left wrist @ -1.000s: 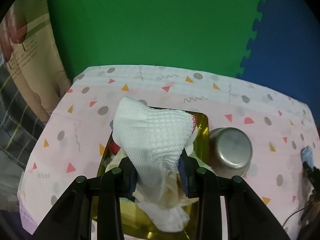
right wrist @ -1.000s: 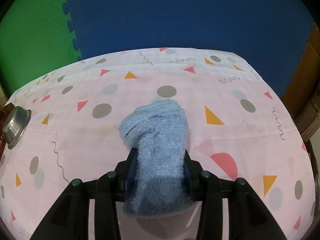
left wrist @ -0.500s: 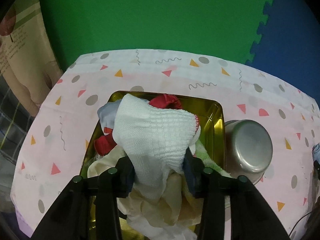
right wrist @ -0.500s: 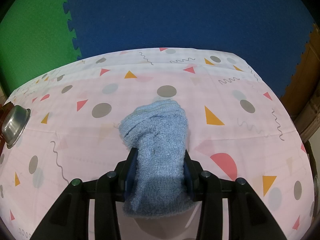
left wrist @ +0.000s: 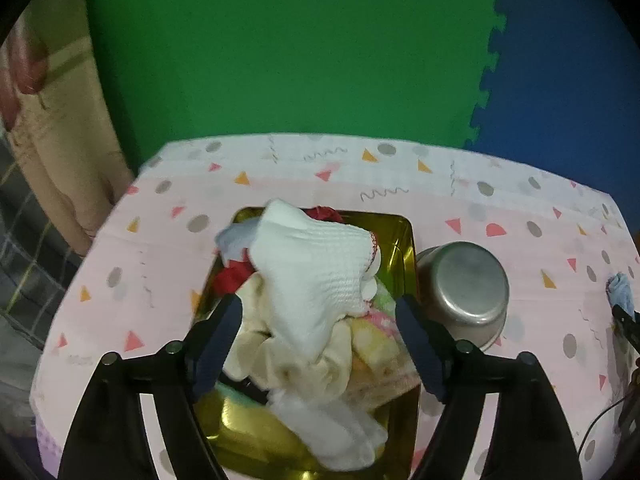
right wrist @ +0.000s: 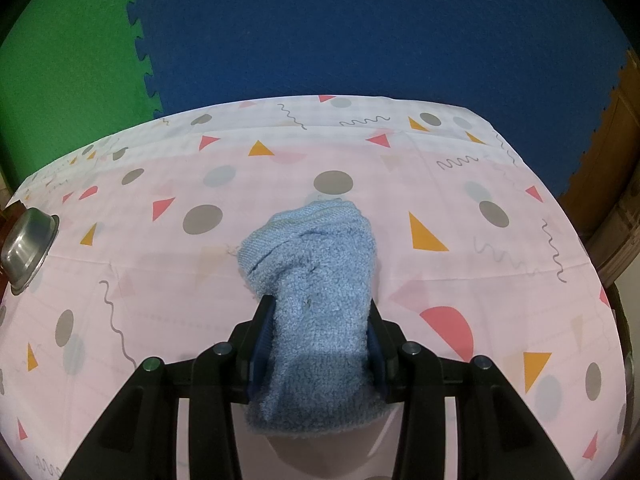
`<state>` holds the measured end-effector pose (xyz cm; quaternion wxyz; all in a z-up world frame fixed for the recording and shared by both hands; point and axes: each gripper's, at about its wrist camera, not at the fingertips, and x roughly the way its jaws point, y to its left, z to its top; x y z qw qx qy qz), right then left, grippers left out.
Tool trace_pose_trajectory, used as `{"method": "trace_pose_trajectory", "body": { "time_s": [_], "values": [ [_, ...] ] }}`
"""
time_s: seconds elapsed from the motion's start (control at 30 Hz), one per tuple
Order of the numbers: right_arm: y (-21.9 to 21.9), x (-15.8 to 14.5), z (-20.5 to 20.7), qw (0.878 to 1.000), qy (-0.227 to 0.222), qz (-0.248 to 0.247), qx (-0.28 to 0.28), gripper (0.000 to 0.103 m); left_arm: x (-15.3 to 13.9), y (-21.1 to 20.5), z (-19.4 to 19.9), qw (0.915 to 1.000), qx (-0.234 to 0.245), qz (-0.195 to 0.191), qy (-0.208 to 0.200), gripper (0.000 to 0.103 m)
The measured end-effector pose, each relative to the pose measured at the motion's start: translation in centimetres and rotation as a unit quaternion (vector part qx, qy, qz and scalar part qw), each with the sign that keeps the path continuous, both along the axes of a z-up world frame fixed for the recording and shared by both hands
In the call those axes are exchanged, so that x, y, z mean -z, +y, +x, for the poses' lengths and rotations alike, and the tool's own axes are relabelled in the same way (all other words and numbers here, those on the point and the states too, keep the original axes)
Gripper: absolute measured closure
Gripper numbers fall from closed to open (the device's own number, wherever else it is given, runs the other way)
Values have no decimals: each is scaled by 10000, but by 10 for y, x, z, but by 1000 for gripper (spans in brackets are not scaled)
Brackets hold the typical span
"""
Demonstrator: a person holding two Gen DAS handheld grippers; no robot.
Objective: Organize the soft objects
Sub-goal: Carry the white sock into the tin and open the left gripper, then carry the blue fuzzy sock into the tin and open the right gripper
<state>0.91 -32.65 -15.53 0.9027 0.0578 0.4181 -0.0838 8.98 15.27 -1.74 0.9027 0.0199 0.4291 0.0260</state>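
Evidently the left gripper (left wrist: 318, 312) stood released over the white waffle-weave cloth (left wrist: 316, 276) heaped with other cloths in the gold rectangular tray (left wrist: 400, 236), while the right gripper (right wrist: 318, 328), at its three o'clock, clenched the undelivered blue terry towel (right wrist: 316, 280).

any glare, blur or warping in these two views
Left wrist: gold tray throws bright glare, the table edge is motion-smeared, black fisheye corners. Right wrist: sharper, blue towel crisp with a soft shadow beneath it, table bowed by the lens.
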Motion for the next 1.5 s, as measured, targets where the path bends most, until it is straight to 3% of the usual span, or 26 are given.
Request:
{"method": "trace_pose_trajectory", "body": {
  "time_s": [0.13, 0.3, 0.43, 0.9, 1.23, 1.5],
  "values": [
    [0, 0, 0, 10000, -2, 3, -4, 61, -10, 0, -27, 9992, -104, 319, -224, 19],
    [-1, -1, -2, 10000, -30, 26, -12, 60, -8, 5, -57, 9978, -101, 588, -277, 18],
    [4, -3, -2, 10000, -23, -83, -8, 66, -2, 14, -75, 9955, -351, 792, -385, 18],
    [46, -29, -17, 9996, -192, 11, -186, 73, 20, 61, -94, 9883, -1355, 563, -407, 18],
    [129, -82, -9, 9927, -567, 236, -1035, 73, 33, 75, -97, 9843, -1629, 610, -307, 18],
    [218, -112, -1, 9778, -707, 358, -1942, 73, 38, 85, -97, 9842, -1677, 514, -233, 18]
  ]
}}
